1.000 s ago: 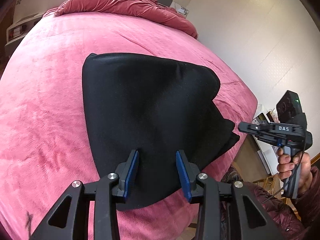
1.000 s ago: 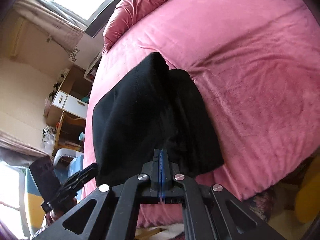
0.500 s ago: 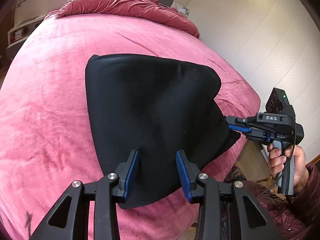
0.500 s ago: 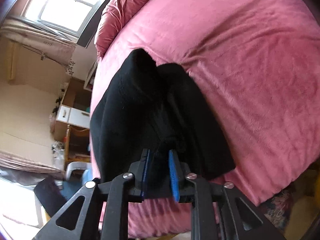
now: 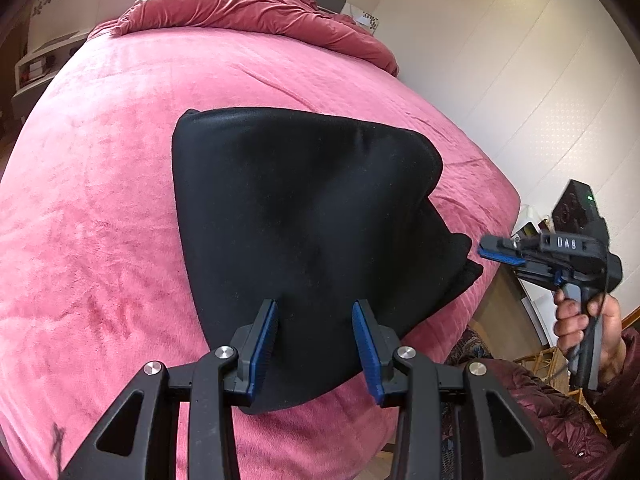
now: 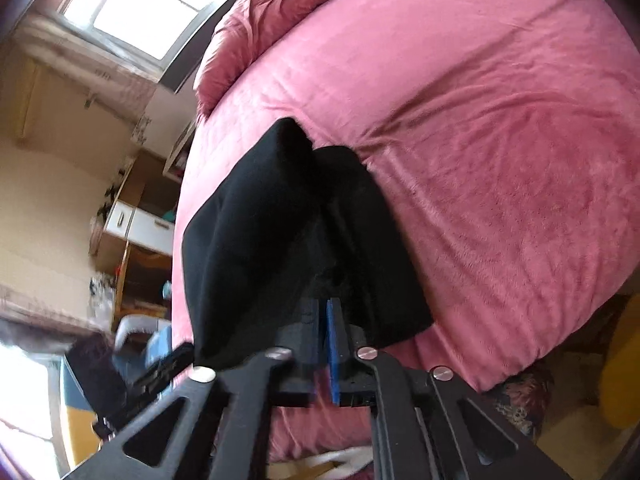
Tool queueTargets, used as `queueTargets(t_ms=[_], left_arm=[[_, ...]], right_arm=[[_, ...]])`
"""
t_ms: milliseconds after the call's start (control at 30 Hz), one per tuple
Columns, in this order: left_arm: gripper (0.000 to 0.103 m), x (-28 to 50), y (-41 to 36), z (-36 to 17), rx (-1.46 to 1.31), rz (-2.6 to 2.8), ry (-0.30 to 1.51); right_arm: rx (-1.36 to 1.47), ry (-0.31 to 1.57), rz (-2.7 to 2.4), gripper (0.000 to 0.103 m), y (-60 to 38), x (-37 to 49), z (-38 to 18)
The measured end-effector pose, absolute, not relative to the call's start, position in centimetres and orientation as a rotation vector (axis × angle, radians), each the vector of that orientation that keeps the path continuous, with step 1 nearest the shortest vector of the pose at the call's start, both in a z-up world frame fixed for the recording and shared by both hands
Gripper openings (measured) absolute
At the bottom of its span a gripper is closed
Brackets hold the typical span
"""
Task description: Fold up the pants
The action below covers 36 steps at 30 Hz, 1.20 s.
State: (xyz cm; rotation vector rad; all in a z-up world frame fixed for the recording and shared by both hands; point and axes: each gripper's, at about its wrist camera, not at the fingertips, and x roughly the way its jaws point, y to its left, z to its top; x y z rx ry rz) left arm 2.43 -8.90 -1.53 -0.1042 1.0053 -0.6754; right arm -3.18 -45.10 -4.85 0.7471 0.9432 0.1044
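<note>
Where fleece bed (image 5: 100,200) spreads, matte black pants (image 5: 300,220) lie wedge-folded

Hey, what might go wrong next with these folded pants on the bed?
The pants lie close to the bed's near edge; a tug toward the person may drag them off.
The left tool is open above the near hem; pinching only the top layer may undo the fold.
The right tool is shut beside the uneven layers; brushing them may ruffle the stack.

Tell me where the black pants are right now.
The black pants lie folded on the pink bed near its foot edge, ahead of the open left gripper.
</note>
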Motion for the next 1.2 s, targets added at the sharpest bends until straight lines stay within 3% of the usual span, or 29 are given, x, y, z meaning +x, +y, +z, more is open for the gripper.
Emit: queueTargets(t_ms=[67, 133, 200, 433, 600, 833, 967, 1200], left_arm=[[0.039, 2.4, -8.9, -1.5, -0.100, -0.674, 1.004], [0.039, 2.4, -9.0, -1.5, -0.100, -0.671, 1.007], [0.039, 2.5, -9.0, -1.5, -0.095, -0.669, 1.007], [0.039, 2.5, -9.0, -1.7, -0.088, -0.674, 1.013], [0.039, 2.4, -9.6, -2.0, -0.037, -0.644, 1.011], [0.039, 2.4, -9.5, 0.5, 0.021, -0.554, 0.908], [0.040, 2.9, -10.2, 1.5, 0.061, -0.530, 0.870], [0.044, 5.0, -12.2, 1.5, 0.092, -0.505, 0.876]], right_arm=[[0.760, 0.938, 0.101, 0.050, -45.1, -2.4, -5.4], [0.746, 0.954, 0.099, 0.048, -44.6, -1.4, -6.0], [0.669, 1.002, 0.062, 0.013, -43.7, -0.5, -6.4], [0.394, 0.996, 0.051, 0.009, -41.7, -2.3, -3.8], [0.426, 1.089, -0.017, 0.008, -43.7, -2.8, -6.9], [0.383, 0.966, -0.048, 0.015, -44.3, -2.6, -2.5], [0.336, 0.916, 0.044, 0.035, -41.4, -0.2, -0.7], [0.268, 0.915, 0.101, 0.036, -37.5, 4.9, -1.2]])
